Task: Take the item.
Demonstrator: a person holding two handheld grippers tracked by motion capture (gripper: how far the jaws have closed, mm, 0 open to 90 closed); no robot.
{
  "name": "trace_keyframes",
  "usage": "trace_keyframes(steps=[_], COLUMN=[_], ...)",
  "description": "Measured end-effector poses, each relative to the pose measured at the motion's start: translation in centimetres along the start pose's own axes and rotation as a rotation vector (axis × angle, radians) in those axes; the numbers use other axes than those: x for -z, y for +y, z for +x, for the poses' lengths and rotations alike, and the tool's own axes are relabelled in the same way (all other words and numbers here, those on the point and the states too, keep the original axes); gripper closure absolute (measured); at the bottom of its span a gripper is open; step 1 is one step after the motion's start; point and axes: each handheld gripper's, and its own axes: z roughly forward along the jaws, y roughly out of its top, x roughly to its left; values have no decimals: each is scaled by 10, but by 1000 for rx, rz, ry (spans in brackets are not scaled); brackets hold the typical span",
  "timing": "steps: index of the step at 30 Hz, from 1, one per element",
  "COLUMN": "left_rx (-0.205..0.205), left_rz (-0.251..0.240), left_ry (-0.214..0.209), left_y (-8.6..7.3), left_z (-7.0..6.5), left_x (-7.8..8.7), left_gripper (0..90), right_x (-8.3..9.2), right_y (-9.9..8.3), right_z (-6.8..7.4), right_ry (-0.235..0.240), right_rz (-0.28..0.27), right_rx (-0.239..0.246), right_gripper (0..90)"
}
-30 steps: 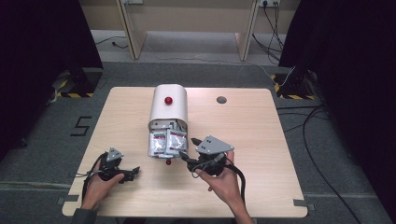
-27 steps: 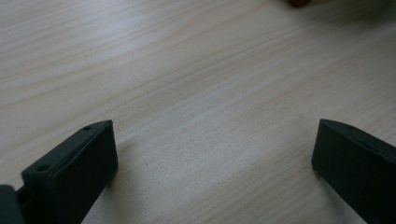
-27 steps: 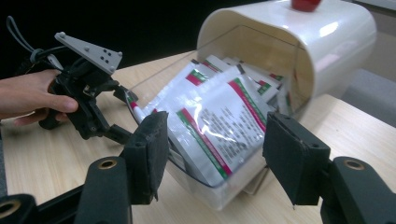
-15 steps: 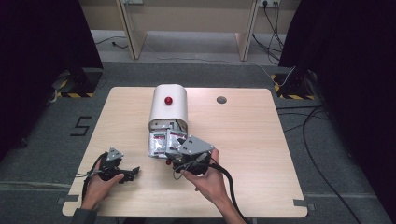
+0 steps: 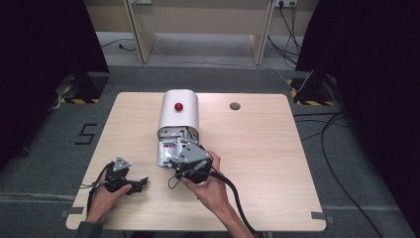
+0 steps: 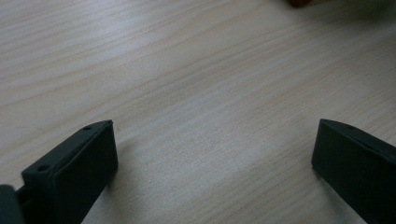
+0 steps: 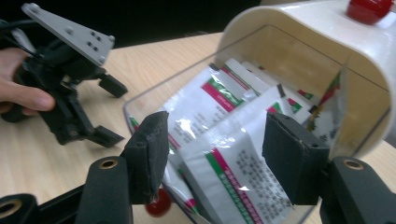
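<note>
1. Presently, right gripper [image 7: 212, 156] sits at the mouth of the white dome-topped dispenser [image 5: 178, 113], jaws apart — one on each side of the sachets [image 7: 224, 140], not closed on them.
2. Sachets — white with red and green bands — lie in the clear tray [image 7: 140, 100] between and beyond those jaws.
3. Red knob [image 5: 178, 106] sits on the dispenser top, beyond the right gripper.
4. Left gripper [image 5: 130, 183] rests low on the wooden table [image 5: 257, 148], jaws wide apart, nothing between them.
5. Both grippers lie well apart.
</note>
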Motion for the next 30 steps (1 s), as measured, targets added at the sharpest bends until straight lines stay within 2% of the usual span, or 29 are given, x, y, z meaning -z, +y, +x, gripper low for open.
trace_keyframes(steps=[12,19,25,30], left_rx=[0,0,0,0], left_rz=[0,0,0,0], left_ry=[0,0,0,1], left_y=[0,0,0,0], left_z=[0,0,0,0], left_x=[0,0,0,0], left_gripper=[0,0,0,0], right_x=[16,16,15,17], right_y=[-4,-6,-11,-14], right_z=[-15,-17,-20,-24], right_ry=[-41,-58,-76,-79], right_rz=[-24,-6,-2,-12], right_rx=[-21,-3,-5,-2], right_gripper=[519,574,665,787])
